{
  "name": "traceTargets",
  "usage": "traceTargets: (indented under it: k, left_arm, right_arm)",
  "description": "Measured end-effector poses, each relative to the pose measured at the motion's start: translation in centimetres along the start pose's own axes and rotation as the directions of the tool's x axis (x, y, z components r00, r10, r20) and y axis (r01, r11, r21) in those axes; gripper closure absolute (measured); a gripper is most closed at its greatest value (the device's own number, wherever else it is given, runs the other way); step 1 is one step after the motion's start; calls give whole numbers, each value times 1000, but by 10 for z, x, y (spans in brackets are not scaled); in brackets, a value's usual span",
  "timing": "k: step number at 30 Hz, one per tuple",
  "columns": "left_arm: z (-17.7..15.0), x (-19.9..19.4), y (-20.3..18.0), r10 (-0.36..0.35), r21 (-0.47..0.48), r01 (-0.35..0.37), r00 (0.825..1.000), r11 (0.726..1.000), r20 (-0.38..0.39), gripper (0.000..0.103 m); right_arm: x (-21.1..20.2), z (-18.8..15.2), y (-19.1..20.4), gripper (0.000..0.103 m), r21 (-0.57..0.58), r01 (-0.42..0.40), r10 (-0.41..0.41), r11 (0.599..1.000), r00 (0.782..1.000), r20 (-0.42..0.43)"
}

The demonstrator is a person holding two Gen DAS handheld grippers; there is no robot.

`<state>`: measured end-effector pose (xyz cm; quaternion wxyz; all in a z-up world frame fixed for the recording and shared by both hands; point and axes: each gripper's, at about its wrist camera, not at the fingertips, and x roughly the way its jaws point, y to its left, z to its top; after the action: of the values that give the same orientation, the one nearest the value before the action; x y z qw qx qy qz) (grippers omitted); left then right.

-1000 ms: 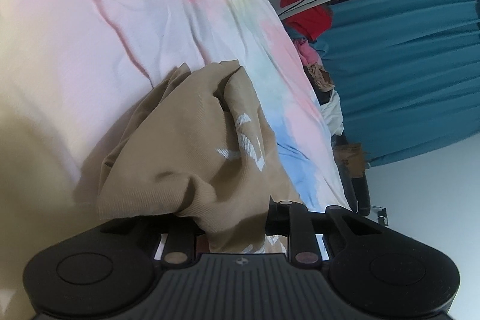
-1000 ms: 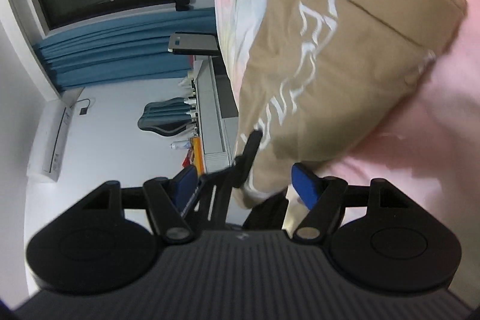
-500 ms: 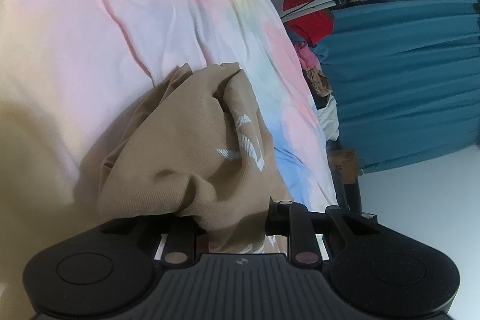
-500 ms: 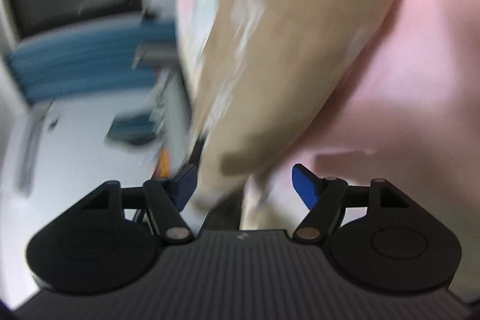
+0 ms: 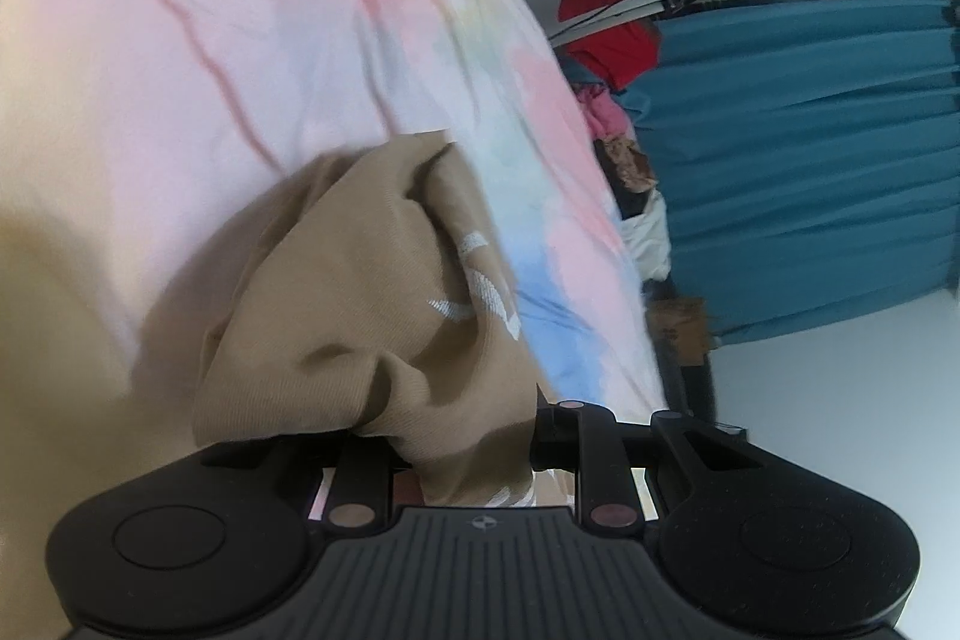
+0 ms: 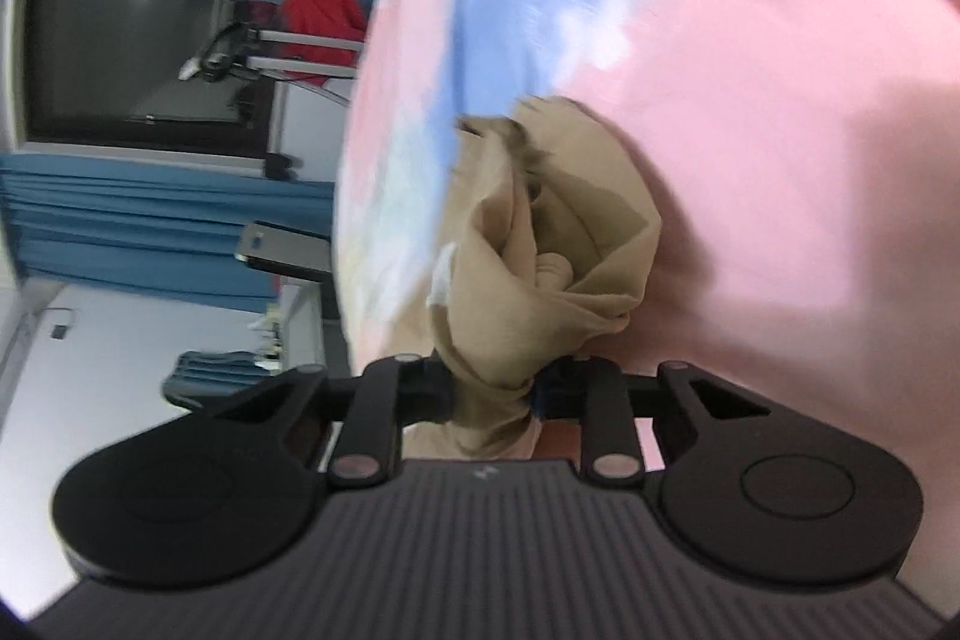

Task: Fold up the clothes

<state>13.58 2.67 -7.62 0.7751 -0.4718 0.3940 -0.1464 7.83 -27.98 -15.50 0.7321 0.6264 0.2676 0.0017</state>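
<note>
The right gripper (image 6: 492, 388) is now clamped on a bunched wad of the tan garment (image 6: 558, 244); a second ago its blue-padded fingers stood spread, with the cloth lying loose and broad ahead of them. The left gripper (image 5: 462, 451) keeps its pinch on another fold of the tan garment (image 5: 360, 316), much as before, though its fingertips are buried under the cloth.

In the right wrist view the fabric twists into a tight knot at the jaws and fans out into rolled creases. In the left wrist view it humps up in soft folds, with white printed marks (image 5: 480, 292) showing on one side. The garment rests on a pastel bedsheet (image 5: 240, 40) of pink, blue and pale yellow. Beyond the bed hang teal curtains (image 5: 798, 160), and a red cloth (image 5: 612, 34) is draped over a rack.
</note>
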Motion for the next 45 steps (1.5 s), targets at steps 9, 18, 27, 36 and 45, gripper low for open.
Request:
traceTargets:
  k: [9, 18, 27, 36, 45]
  left_arm:
    - [8, 70, -124, -86, 62, 90, 994, 994, -70, 79]
    - [8, 269, -258, -215, 131, 245, 955, 961, -205, 79]
    - [-33, 366, -228, -144, 290, 232, 944, 928, -296, 78]
    - [-77, 357, -126, 6, 483, 174, 938, 858, -348, 71]
    - [-83, 309, -167, 127, 644, 66, 960, 762, -248, 17]
  right_arm:
    - [-32, 112, 74, 79, -33, -76, 81, 997, 981, 175]
    - [-41, 287, 136, 79, -184, 48, 35, 982, 905, 425]
    - [-27, 308, 36, 79, -212, 144, -22, 967, 871, 490]
    - [-14, 239, -73, 78, -106, 215, -153, 971, 897, 414]
    - [-38, 234, -42, 45, -36, 339, -307, 940, 888, 343]
